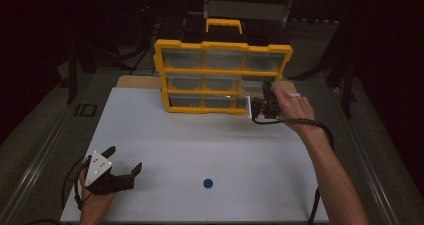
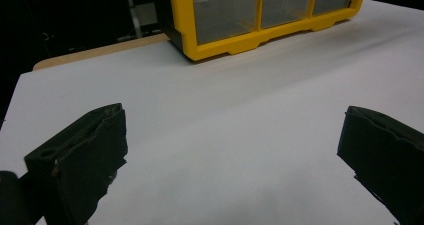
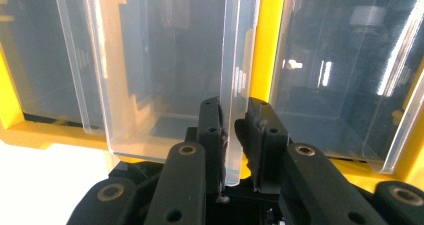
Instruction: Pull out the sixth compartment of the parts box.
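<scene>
Right gripper view shows the right gripper pinching the front wall of a clear drawer, pulled out of the yellow organizer; left gripper rests spread wide.

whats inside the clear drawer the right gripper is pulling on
Nothing can be seen inside the clear drawer: its see-through walls and floor look bare in the right gripper view. The right gripper pinches its front wall, and the jaws cover a small strip there.

Open white tabletop (wide), yellow organizer blocking rear
</scene>
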The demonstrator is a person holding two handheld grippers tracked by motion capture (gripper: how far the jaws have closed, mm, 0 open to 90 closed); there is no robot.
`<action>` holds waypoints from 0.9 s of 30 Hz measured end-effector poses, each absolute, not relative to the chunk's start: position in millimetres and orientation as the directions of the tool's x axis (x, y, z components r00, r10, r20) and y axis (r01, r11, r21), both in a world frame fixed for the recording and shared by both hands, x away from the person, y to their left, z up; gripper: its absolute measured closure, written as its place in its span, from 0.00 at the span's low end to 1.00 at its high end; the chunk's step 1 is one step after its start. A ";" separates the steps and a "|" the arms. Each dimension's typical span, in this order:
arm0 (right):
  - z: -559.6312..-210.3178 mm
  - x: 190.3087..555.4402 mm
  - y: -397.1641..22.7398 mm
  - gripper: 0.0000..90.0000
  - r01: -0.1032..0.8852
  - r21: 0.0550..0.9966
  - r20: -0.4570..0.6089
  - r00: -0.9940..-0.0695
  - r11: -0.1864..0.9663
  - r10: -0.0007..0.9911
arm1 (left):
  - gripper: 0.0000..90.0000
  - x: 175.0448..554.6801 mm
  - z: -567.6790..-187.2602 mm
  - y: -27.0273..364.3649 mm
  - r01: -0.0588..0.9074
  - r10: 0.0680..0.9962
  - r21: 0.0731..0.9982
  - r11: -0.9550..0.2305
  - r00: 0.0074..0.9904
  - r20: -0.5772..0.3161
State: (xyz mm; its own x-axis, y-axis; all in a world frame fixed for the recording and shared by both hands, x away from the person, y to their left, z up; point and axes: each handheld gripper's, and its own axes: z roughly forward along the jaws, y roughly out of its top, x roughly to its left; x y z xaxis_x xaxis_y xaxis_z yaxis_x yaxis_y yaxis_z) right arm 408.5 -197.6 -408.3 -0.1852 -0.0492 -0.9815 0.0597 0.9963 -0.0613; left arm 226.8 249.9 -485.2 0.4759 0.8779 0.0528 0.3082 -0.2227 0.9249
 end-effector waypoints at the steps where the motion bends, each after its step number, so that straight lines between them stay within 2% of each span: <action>1: -408.3 407.5 -197.8 0.87 0.058 -0.060 -0.981 -0.188 0.997 -0.048 | 0.00 226.7 -485.2 249.6 0.308 0.878 0.925 -0.221 0.475 0.051; 27: -406.9 386.9 -200.9 0.87 0.032 -0.053 -0.980 -0.194 0.998 -0.046 | 0.00 226.9 -485.2 250.0 0.309 0.880 0.926 -0.217 0.473 0.048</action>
State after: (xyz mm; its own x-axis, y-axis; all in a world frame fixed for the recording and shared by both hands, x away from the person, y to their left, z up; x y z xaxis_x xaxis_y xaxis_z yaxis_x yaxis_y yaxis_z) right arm 386.9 -200.9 -406.9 -0.1944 -0.0461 -0.9798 0.0321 0.9981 -0.0533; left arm 226.9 250.0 -485.2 0.4733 0.8796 0.0480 0.3089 -0.2167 0.9261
